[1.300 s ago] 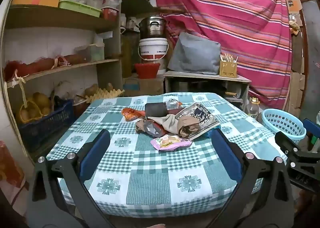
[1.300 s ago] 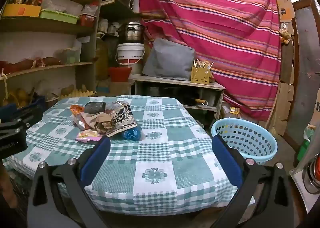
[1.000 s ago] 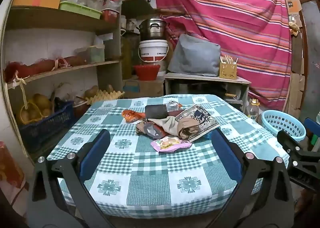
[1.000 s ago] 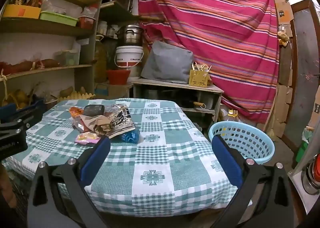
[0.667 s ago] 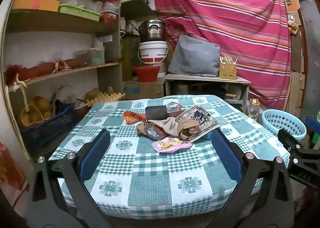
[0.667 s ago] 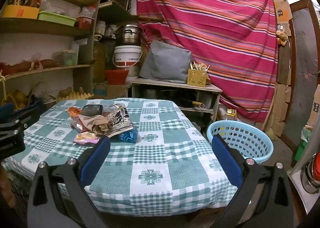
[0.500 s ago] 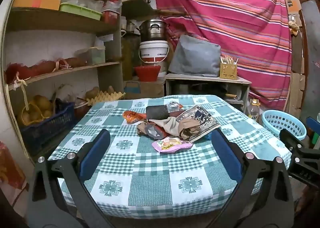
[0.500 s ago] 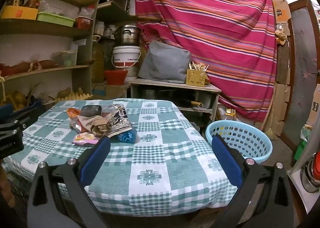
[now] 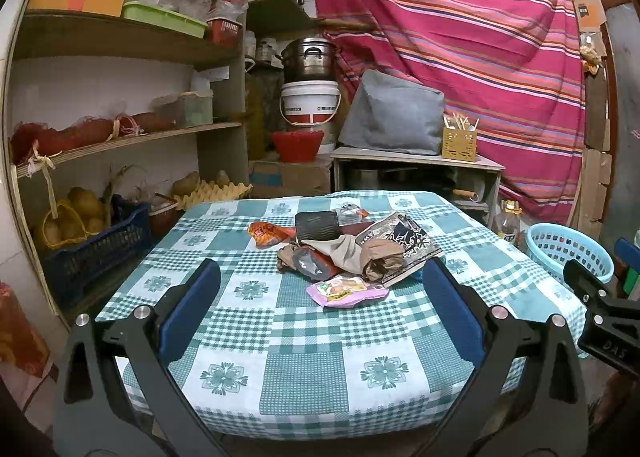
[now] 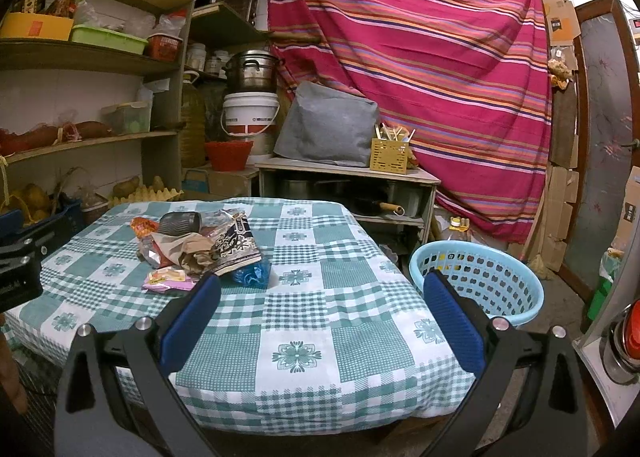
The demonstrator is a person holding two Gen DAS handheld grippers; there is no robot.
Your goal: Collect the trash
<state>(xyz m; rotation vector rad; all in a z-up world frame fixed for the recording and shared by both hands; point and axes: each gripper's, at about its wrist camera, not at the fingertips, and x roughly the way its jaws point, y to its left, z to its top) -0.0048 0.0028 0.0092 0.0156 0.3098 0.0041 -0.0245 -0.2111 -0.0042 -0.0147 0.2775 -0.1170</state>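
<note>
Both grippers, left gripper and right gripper, hang wide open and empty short of the table. Trash pile sits mid-table; basket stands on the floor beside it. Risk: loose overlapping wrappers may slide or drop during carry.

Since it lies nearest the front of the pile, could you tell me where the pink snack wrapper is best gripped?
Grip the pink snack wrapper by its near left edge, coming in low from the front with the left gripper. It lies flat on the tablecloth, that edge is free, and the crumpled brown paper crowds its far side.
</note>
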